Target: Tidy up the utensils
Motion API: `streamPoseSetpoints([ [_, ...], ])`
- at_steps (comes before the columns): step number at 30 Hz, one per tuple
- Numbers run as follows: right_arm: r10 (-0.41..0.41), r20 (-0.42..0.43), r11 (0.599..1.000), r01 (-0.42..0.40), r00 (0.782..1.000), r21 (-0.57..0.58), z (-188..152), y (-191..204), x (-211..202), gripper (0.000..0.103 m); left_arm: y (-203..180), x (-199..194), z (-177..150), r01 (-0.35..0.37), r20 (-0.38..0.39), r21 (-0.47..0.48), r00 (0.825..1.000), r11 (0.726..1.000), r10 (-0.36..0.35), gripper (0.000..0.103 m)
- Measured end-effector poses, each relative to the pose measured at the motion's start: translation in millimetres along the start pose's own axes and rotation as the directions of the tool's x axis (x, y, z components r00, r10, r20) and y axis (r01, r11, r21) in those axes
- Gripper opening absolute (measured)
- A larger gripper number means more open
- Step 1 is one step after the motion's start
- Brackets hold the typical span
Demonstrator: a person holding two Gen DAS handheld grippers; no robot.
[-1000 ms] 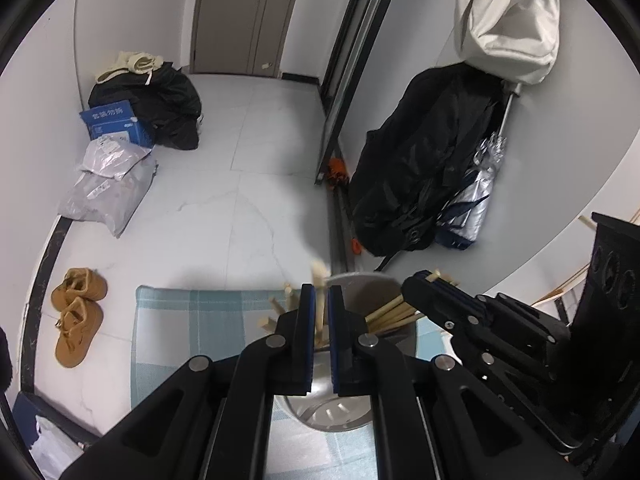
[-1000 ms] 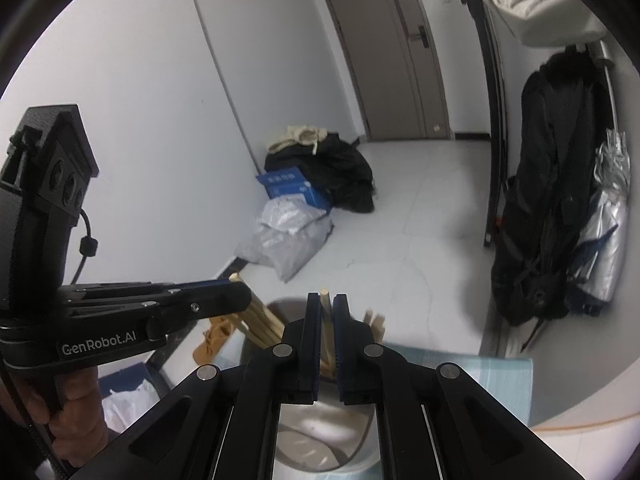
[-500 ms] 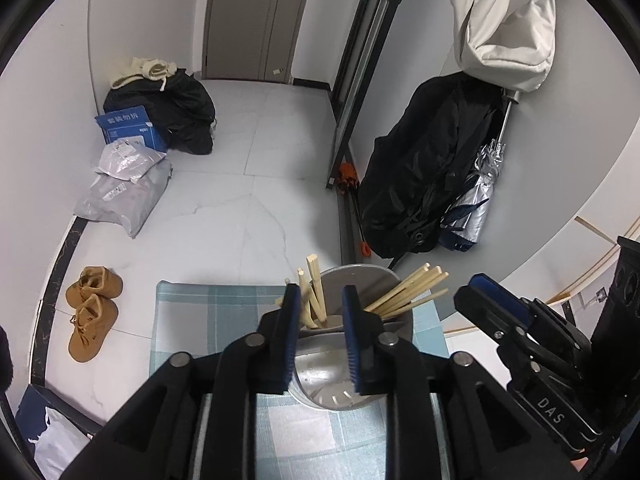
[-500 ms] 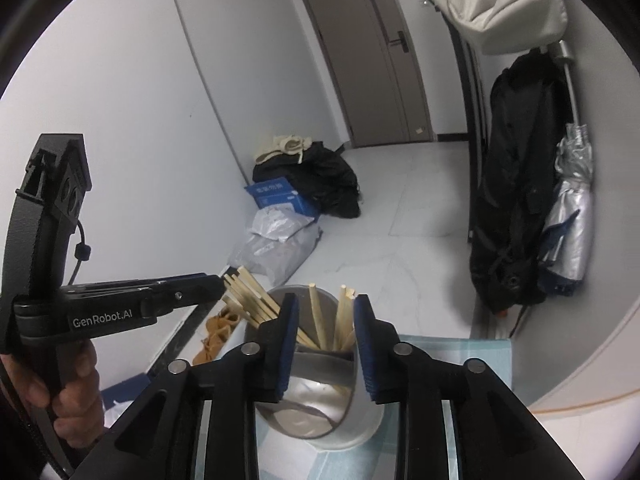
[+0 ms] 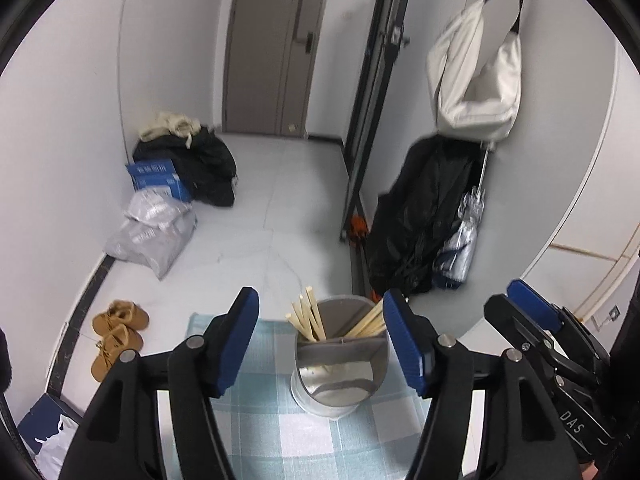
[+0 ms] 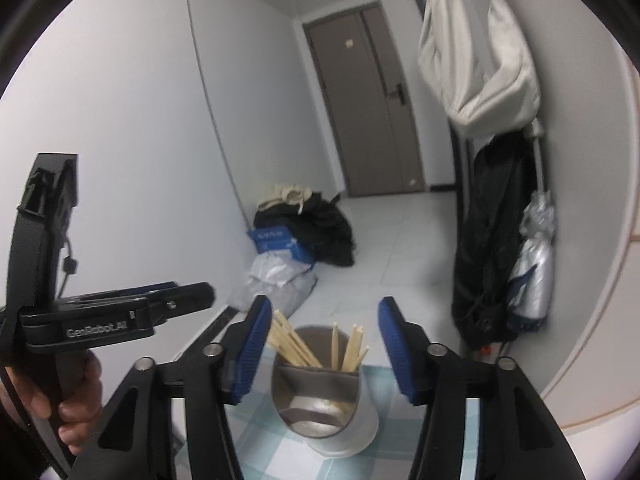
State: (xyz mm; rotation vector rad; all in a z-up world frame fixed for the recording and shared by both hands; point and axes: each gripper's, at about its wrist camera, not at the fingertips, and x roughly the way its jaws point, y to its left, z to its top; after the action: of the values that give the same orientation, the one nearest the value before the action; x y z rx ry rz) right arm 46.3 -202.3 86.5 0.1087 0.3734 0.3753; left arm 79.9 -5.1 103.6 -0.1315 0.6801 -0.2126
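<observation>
A steel utensil holder (image 5: 340, 376) with a divider stands on a blue checked cloth (image 5: 272, 432). Several wooden chopsticks (image 5: 308, 318) lean in its far compartment. It also shows in the right wrist view (image 6: 324, 400) with the chopsticks (image 6: 292, 346). My left gripper (image 5: 320, 340) is open and empty, its jaws wide on either side of the holder, above it. My right gripper (image 6: 322, 344) is open and empty too, likewise straddling the holder. The right gripper shows at the right edge of the left view (image 5: 532, 312); the left one shows at the left of the right view (image 6: 172, 300).
The cloth covers a small table edge; beyond it is a tiled floor (image 5: 272, 216) far below. Brown shoes (image 5: 116, 332), grey bags (image 5: 152, 228), a blue box (image 5: 158, 176) and black clothing (image 5: 424, 216) lie along the walls.
Both grippers were shut on chopsticks over the holder; they have opened wide, let the sticks drop in, and pulled back and up.
</observation>
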Motion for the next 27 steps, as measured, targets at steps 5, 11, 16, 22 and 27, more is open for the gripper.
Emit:
streamPoseSetpoints([
  [5,0.002,0.067,1.0,0.0,0.998,-0.031,5,11,-33,0.066,-2,-31,1,-0.016,0.096,-0.016,0.995,1.0,0.018,0.069],
  [11,0.006,0.152,0.998,0.004,0.988,-0.062,6,25,-69,0.081,-9,-66,-5,-0.061,0.196,-0.005,0.979,0.998,0.061,0.083],
  [16,0.003,0.223,0.997,0.014,0.975,-0.077,3,34,-98,0.093,-11,-90,-13,-0.077,0.253,-0.007,0.965,0.997,0.076,0.089],
  [22,0.008,0.266,0.994,0.021,0.964,-0.106,-11,43,-122,0.098,-13,-112,-28,-0.11,0.327,-0.003,0.939,0.994,0.105,0.1],
  [27,-0.006,0.287,0.992,0.042,0.958,-0.119,-25,50,-133,0.101,-11,-118,-44,-0.12,0.351,-0.009,0.929,0.993,0.116,0.102],
])
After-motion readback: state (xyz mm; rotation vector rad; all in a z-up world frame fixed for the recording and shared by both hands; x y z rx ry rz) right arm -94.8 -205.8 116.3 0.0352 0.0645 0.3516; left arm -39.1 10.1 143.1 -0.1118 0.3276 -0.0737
